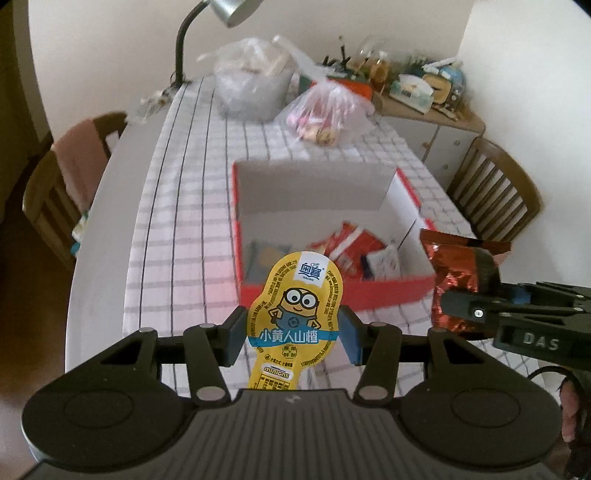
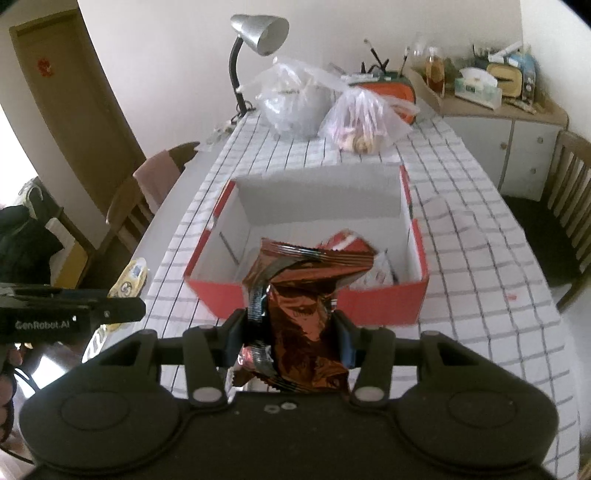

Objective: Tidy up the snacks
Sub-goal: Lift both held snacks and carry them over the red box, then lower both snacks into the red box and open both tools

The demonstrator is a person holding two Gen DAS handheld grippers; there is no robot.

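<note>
Yellow snack pack [image 1: 293, 317] labelled "minions"

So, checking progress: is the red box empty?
No, the red box already holds red and white snack packets at its near end.

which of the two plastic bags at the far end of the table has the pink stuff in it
The smaller plastic bag, the one nearer the red box, holds pinkish items. The bigger bag by the lamp looks clear and greyish.
</note>
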